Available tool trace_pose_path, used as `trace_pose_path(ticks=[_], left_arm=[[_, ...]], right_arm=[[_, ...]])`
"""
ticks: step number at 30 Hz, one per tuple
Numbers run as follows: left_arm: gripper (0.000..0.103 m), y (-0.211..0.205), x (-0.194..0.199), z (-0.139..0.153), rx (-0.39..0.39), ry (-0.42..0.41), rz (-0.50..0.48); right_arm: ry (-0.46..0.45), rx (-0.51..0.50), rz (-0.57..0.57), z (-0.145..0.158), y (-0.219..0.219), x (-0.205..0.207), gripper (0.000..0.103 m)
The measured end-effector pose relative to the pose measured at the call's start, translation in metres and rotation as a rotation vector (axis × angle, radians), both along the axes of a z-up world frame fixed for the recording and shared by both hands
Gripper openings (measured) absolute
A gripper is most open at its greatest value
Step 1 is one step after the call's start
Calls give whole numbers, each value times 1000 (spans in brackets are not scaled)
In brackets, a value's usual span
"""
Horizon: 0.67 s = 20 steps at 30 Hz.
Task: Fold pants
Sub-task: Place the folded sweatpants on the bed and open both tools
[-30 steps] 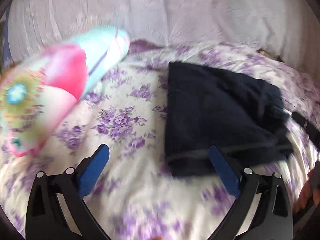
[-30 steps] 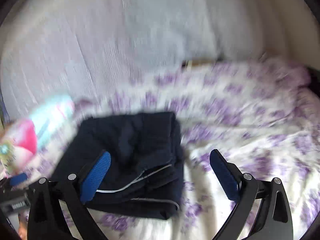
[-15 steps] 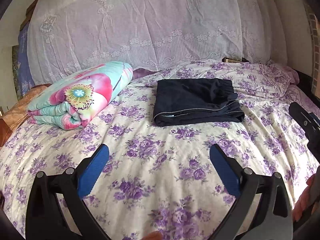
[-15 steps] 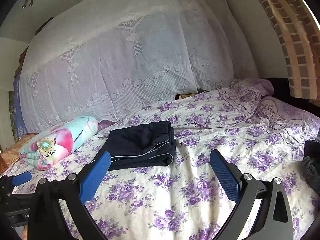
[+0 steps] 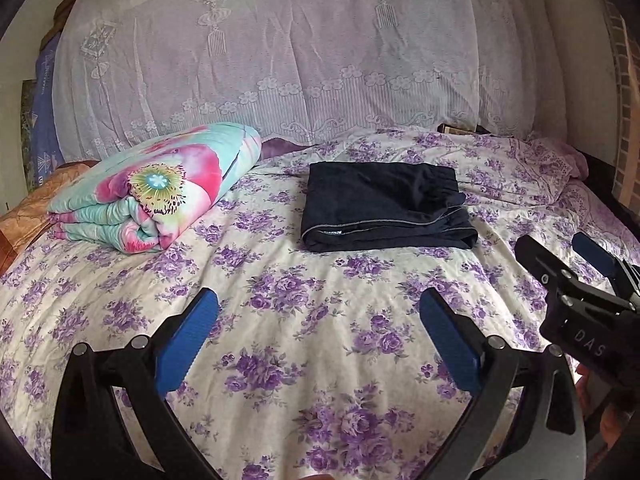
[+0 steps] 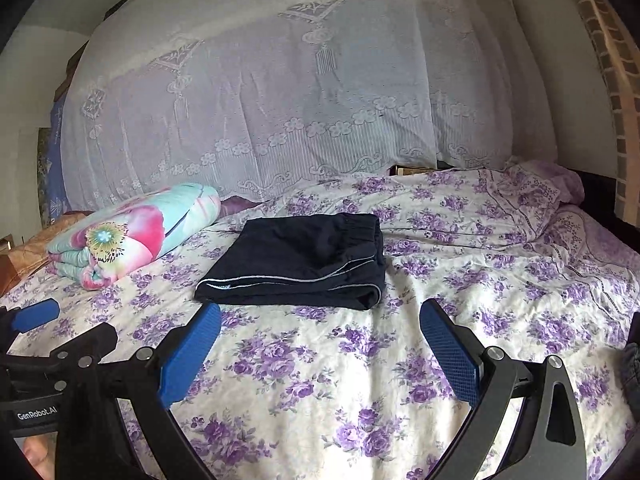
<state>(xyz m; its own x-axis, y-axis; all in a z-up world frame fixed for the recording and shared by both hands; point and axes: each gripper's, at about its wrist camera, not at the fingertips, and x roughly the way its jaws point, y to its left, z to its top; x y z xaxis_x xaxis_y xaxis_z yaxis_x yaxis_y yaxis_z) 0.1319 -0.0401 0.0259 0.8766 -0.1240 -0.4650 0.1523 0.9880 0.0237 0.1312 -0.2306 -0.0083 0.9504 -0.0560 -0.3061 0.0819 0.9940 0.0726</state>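
Observation:
Dark navy pants lie folded into a flat rectangle on the bed with the purple-flowered sheet; they also show in the right wrist view. My left gripper is open and empty, held well back from the pants, over the sheet. My right gripper is open and empty, also back from the pants. The right gripper shows at the right edge of the left wrist view. The left gripper shows at the left edge of the right wrist view.
A rolled pink and turquoise floral blanket lies left of the pants. A white lace curtain hangs behind the bed. A brick wall stands at the right. A pillow in matching fabric lies at the far right.
Both grippers have pulled back and up from the folded pants, which now lie farther away. Both stay open. The pants have not moved.

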Motion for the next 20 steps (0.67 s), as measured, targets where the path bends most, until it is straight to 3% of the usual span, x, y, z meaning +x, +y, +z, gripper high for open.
trace_pose_path(ticks=[9,20], left_arm=[[98,-5,-10,4,14,-56,-11],[98,-10,-7,-1,4,-23,-52]], right_arm=[[-2,14,-5,1,0,-1,100],[-2,15,-6,1,-1,-1,99]])
